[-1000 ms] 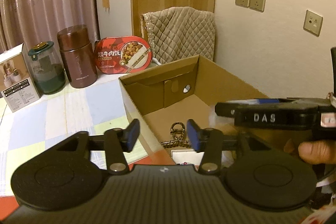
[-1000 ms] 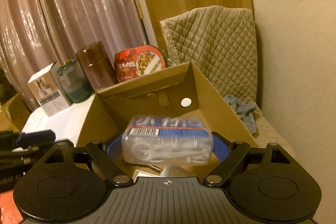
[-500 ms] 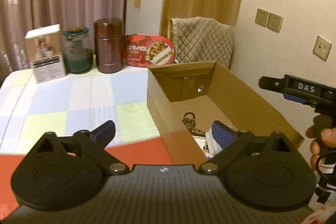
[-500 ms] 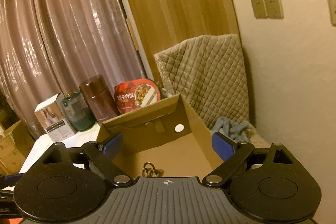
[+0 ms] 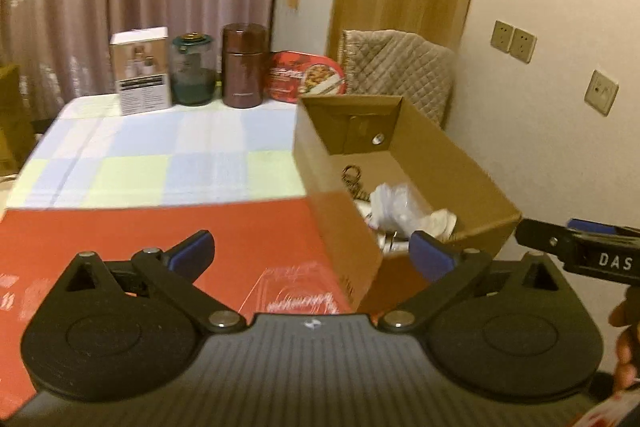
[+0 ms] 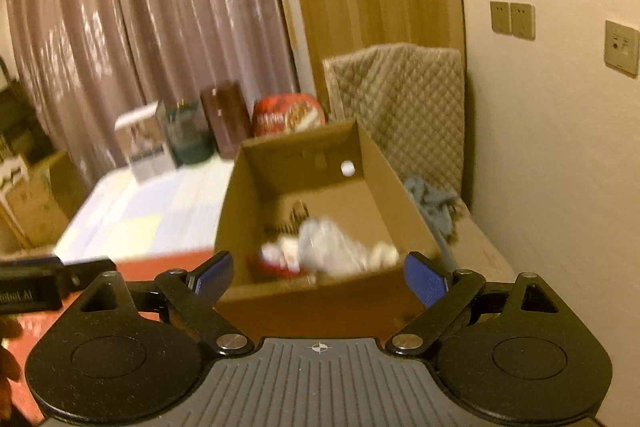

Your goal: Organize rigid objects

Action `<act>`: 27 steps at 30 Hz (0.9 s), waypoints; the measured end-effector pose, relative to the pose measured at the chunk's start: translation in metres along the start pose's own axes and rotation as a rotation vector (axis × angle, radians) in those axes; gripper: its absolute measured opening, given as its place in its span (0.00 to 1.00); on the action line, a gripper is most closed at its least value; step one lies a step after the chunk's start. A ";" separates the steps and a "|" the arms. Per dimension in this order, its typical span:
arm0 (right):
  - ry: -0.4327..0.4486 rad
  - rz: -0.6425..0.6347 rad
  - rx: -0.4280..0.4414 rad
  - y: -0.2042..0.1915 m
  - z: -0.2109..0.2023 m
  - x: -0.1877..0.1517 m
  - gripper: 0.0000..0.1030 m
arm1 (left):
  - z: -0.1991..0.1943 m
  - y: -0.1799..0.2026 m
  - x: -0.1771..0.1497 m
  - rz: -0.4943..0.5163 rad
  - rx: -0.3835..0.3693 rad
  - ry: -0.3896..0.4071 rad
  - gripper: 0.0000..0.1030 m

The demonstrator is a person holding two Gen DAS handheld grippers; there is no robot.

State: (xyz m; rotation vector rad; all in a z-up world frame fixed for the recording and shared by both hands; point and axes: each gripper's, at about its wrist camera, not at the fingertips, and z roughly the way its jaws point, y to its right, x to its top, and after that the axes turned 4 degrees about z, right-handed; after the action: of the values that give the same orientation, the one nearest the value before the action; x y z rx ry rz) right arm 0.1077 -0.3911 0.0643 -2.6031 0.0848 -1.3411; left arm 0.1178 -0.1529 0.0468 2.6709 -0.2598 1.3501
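An open brown cardboard box (image 5: 432,151) sits at the table's right edge, holding a metal keyring (image 5: 352,179), a crumpled clear plastic packet (image 5: 394,205) and smaller blurred items near its front wall.

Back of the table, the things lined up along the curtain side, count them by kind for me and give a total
Printed cartons: 1, the white box
Glass jars: 1, the green-lidded jar
Metal canisters: 1, the brown canister
Meal packs: 1, the red food pack
Total: 4
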 end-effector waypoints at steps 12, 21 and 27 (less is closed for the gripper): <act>-0.082 -0.054 -0.012 -0.002 -0.063 -0.052 0.87 | -0.062 0.009 -0.057 -0.063 0.042 -0.031 0.99; -0.090 -0.112 -0.006 -0.016 -0.088 -0.061 0.87 | -0.086 0.014 -0.066 -0.051 0.048 -0.034 0.99; -0.088 -0.120 0.000 -0.021 -0.096 -0.062 0.87 | -0.094 0.017 -0.068 -0.042 0.048 -0.030 0.99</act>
State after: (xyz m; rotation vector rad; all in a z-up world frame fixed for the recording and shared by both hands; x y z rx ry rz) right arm -0.0069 -0.3771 0.0730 -2.7011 -0.0870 -1.2608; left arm 0.0005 -0.1449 0.0476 2.7219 -0.1760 1.3214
